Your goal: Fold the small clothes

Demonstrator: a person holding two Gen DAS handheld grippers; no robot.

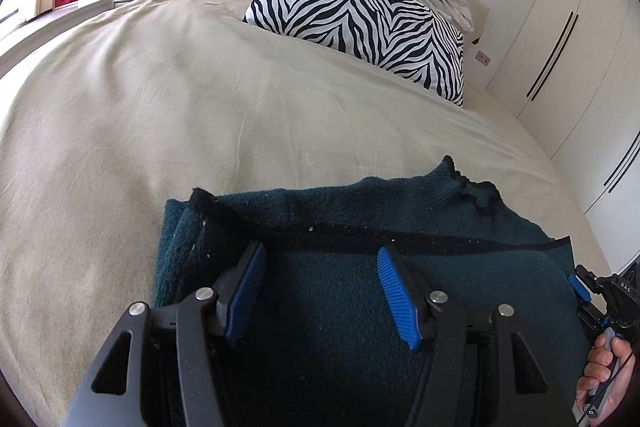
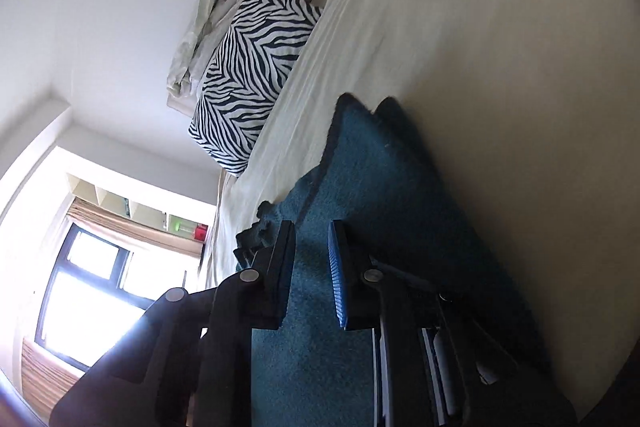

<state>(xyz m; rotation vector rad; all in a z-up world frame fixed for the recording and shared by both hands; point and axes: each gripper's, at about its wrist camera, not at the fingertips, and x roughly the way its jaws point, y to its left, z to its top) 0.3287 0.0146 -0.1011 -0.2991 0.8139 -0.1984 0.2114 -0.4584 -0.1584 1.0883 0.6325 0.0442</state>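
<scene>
Left gripper point(image 1: 320, 291) fingers spread over the teal sweater point(image 1: 340, 211) on the beige bed point(image 1: 160, 99); right gripper point(image 2: 312, 267) fingers' state unclear.

The only lettering I can read is "DAS", in small pale capitals on the black body of the right claw point(image 1: 582, 285) (at the far right edge of my left wrist view). My right wrist view carries no legible text.
</scene>
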